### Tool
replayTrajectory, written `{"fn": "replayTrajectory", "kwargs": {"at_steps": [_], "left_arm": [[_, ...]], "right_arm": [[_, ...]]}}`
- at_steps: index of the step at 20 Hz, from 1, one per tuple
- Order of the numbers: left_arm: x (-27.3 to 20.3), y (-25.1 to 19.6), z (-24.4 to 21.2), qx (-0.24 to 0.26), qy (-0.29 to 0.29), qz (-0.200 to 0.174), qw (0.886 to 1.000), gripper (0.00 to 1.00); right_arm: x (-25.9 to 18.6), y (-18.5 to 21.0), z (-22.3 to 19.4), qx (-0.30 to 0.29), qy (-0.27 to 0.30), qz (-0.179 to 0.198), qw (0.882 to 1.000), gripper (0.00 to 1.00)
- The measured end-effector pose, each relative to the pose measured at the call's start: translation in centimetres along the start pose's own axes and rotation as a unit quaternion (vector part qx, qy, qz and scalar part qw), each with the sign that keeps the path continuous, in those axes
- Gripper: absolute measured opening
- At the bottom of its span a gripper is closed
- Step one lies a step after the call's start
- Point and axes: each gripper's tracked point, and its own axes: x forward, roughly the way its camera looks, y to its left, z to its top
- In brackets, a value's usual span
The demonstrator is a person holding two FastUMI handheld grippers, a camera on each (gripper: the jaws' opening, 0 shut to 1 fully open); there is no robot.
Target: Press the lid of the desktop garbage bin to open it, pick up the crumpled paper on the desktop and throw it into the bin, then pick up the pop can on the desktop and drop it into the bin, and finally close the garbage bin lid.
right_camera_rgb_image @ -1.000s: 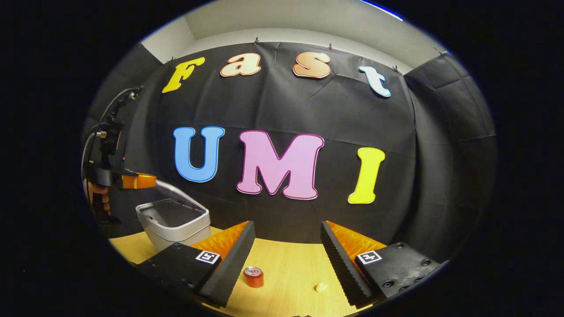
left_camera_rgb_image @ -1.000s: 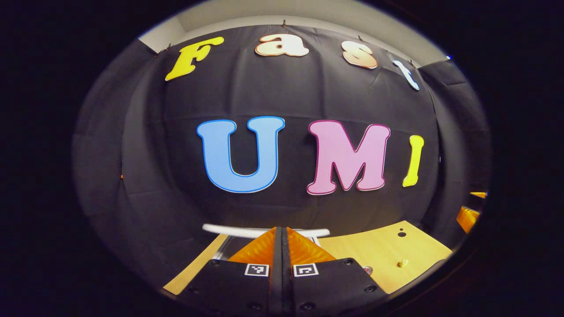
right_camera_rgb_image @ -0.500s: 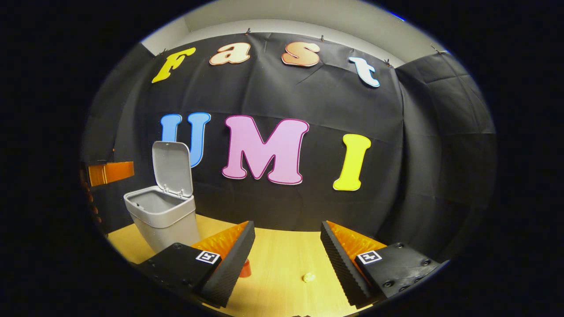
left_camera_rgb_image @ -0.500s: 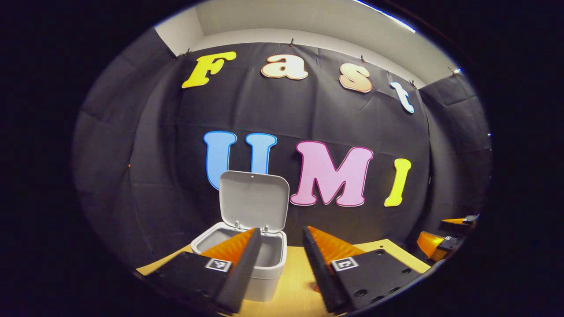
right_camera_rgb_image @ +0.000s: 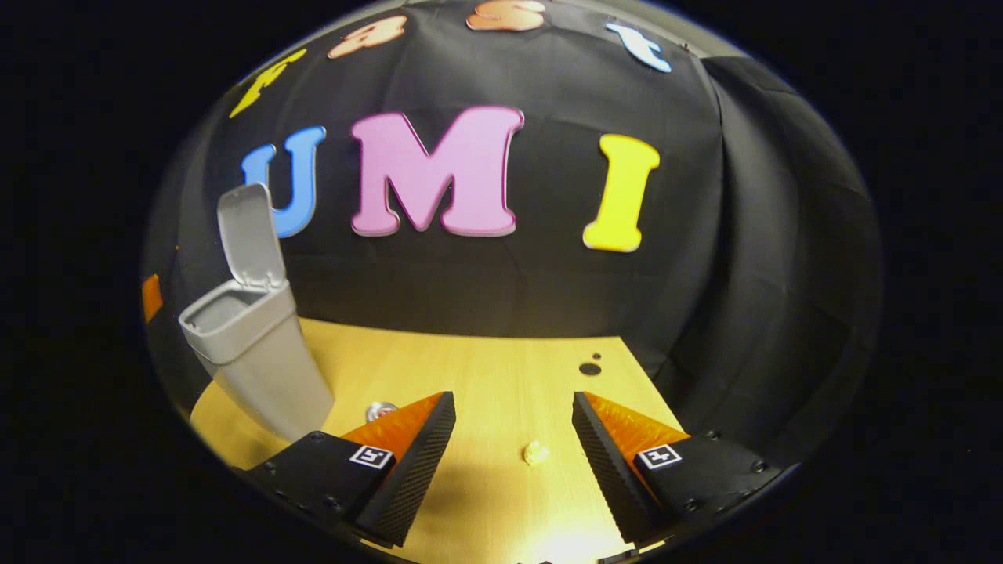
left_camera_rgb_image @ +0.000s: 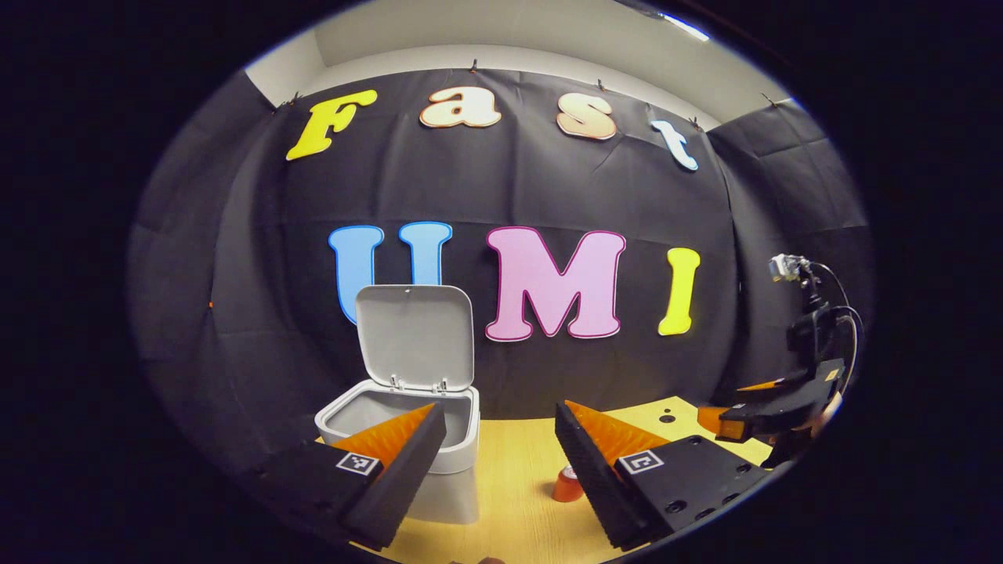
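Observation:
The grey desktop bin [left_camera_rgb_image: 439, 450] stands on the wooden table [left_camera_rgb_image: 517, 470] with its lid [left_camera_rgb_image: 414, 337] swung upright. My left gripper [left_camera_rgb_image: 500, 423] hangs open just in front of it, nothing between its fingers. A red pop can [left_camera_rgb_image: 566, 486] stands beside the left gripper's right finger. In the right gripper view the bin [right_camera_rgb_image: 251, 352] is at the left, its lid [right_camera_rgb_image: 249, 235] up, and the can's top [right_camera_rgb_image: 380, 410] peeks out behind the left finger. My right gripper [right_camera_rgb_image: 513, 415] is open above the table, with the small crumpled paper [right_camera_rgb_image: 535, 452] lying between and just ahead of its fingers.
The black cloth wall closes the table's far side and right side. Two small dark holes [right_camera_rgb_image: 589, 367] mark the tabletop near its far right corner. In the left gripper view the other gripper [left_camera_rgb_image: 772, 407] and the hand holding it sit at the far right.
The bin lid has sprung up from nearly flat to upright. My left gripper went from shut to open and drew back from the bin. My right gripper tilted down toward the paper.

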Motion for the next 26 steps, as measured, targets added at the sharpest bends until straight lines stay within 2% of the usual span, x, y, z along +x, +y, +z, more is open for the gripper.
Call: {"fn": "replayTrajectory", "kwargs": {"at_steps": [2,7,11,18,19,21,22,23,25,26], "left_arm": [[0.5,-0.2,-0.3,0.013,0.006,0.004,1.000,0.95],[1.5,-0.6,-1.3,0.033,0.021,0.025,0.999,0.95],[2.0,-1.7,-2.1,0.039,0.036,0.039,0.998,0.94],[2.5,-3.3,-3.9,0.033,0.067,0.068,0.995,0.94],[2.4,-3.6,-4.1,0.031,0.070,0.070,0.995,0.94],[2.5,-3.9,-4.0,0.031,0.071,0.071,0.994,0.94],[2.6,-4.0,-3.9,0.032,0.070,0.071,0.994,0.94],[2.8,-4.0,-3.9,0.033,0.069,0.071,0.995,0.94],[2.8,-4.1,-3.7,0.032,0.069,0.069,0.995,0.94],[2.8,-4.2,-3.7,0.030,0.069,0.067,0.995,0.94]], "right_arm": [[3.1,-0.9,-3.5,0.006,0.065,0.000,0.998,0.97],[8.9,-2.7,-9.4,0.015,0.166,0.011,0.986,0.98],[12.5,-4.3,-15.4,0.014,0.251,0.003,0.968,0.98],[16.6,-2.8,-17.9,0.090,0.298,0.031,0.950,0.96],[16.8,-2.6,-18.1,0.091,0.301,0.034,0.949,0.94],[16.5,-2.3,-18.7,0.078,0.311,0.040,0.947,0.76],[16.4,-2.4,-18.7,0.062,0.306,0.039,0.949,0.67],[16.6,-2.4,-18.8,0.049,0.303,0.038,0.951,0.65],[16.3,-2.4,-18.8,0.037,0.308,0.036,0.950,0.55],[16.5,-2.7,-19.0,0.037,0.310,0.036,0.949,0.45]]}}
